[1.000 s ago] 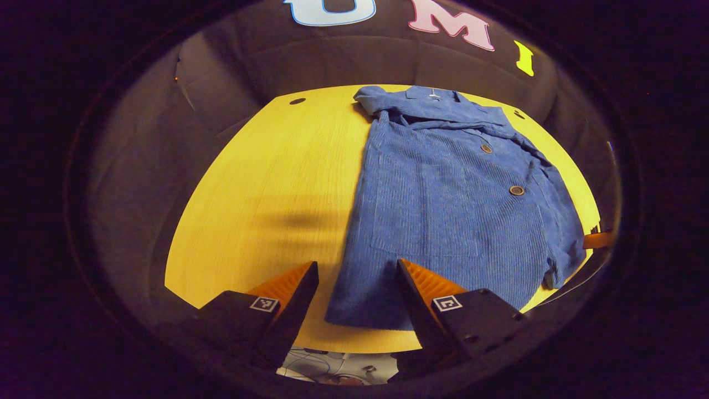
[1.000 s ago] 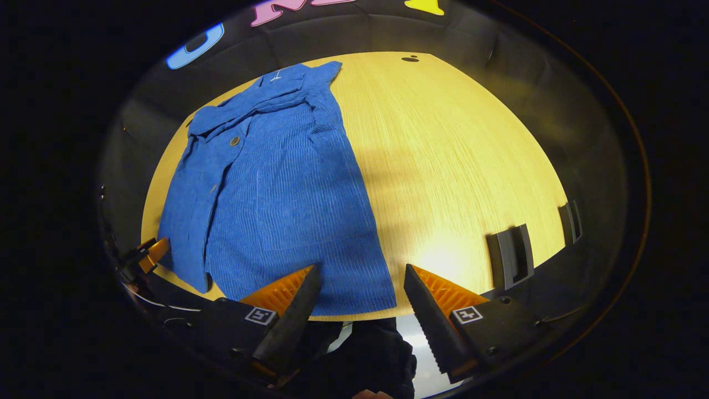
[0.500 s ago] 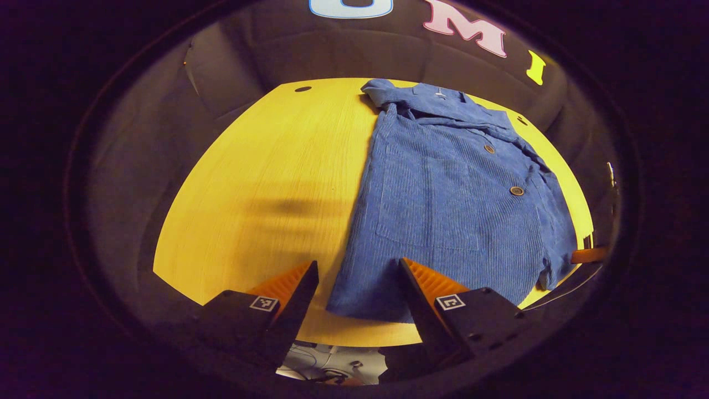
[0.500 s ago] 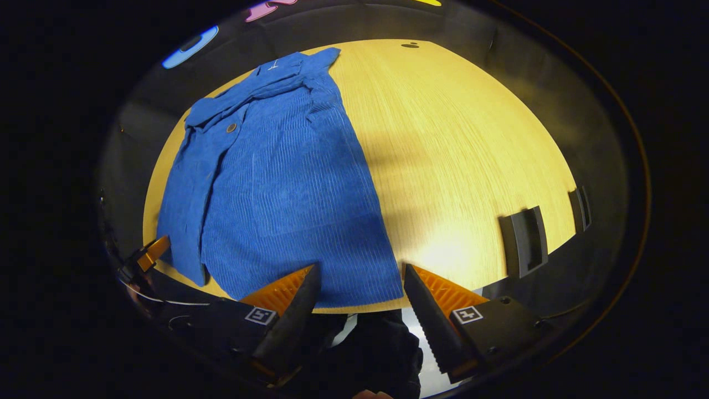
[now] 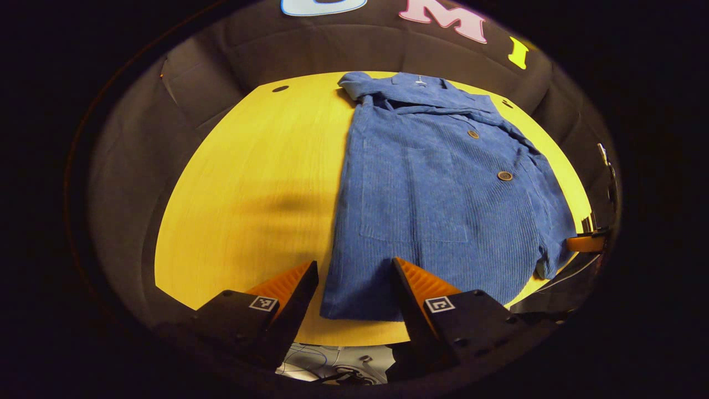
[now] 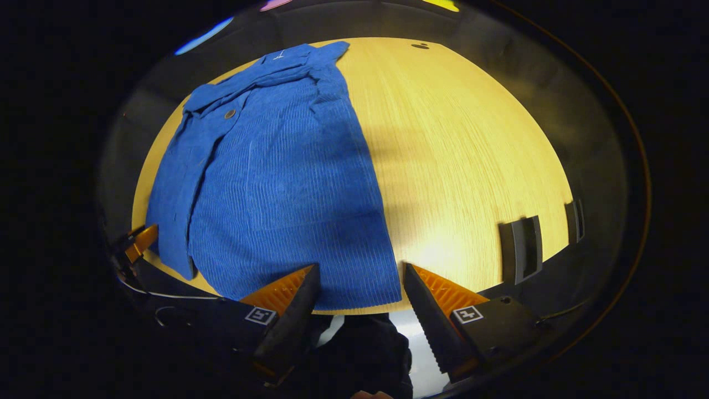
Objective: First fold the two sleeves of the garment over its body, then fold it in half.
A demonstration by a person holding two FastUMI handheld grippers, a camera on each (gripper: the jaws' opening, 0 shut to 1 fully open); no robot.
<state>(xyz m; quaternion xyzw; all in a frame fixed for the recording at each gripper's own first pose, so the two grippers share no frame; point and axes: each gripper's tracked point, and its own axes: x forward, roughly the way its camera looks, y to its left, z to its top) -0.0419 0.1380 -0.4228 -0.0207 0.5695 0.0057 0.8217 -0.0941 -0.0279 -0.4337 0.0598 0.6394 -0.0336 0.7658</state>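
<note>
Left gripper jaws apart with nothing between them, poised above the near left hem corner of the blue corduroy garment; right gripper also spread wide and empty, over the near right hem corner at the table's near edge. Garment lies flat on the yellow wooden table, both sleeves already folded in over the body, two buttons showing on the front, collar at the far edge by the black cloth wall. Two dark brackets sit on the table's right edge in the right gripper view
</note>
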